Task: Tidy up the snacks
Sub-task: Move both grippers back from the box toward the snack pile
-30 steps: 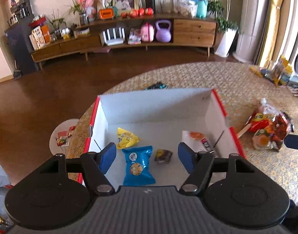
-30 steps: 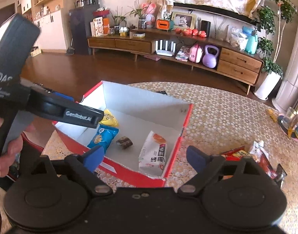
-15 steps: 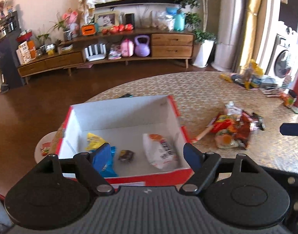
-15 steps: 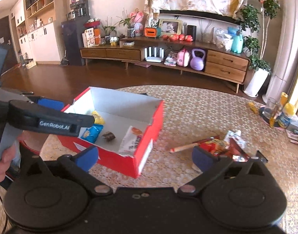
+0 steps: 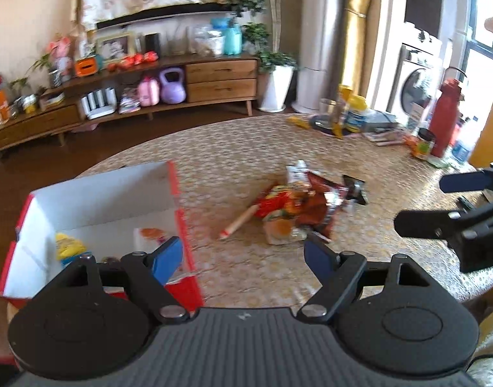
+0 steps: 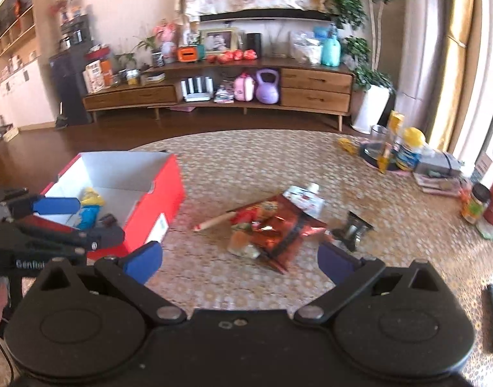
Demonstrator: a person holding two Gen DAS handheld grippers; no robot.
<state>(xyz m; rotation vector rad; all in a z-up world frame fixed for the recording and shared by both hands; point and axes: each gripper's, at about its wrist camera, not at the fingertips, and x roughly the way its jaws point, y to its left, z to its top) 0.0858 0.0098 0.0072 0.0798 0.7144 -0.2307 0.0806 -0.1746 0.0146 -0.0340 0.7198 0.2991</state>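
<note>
Red-walled box [image 5: 178, 193] sits at the lower left of our left view, snack pile [image 5: 298, 206] at centre; our left gripper [image 5: 243, 256] gapes empty. In our right view, the right gripper [image 6: 240, 259] spreads wide, empty, below the pile [image 6: 272, 225].

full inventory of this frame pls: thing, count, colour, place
box: 1, red outside, white inside, table's left
packets in box: at least 3 show, yellow, blue, dark; white one in left view
snack pile: 1 heap, count unclear, red, orange, white, table centre
stick snack: 1, tan with red tip, left of pile
dark wrapper: 1, black, right of pile
table: 1, beige patterned cloth
jar: 1, dark lid, far right
red bottle: 1, far right
clutter: bottles, books, far right edge
sideboard: 1, wood, back wall
left gripper: blue jaws open, empty
right gripper: blue jaws open, empty
</note>
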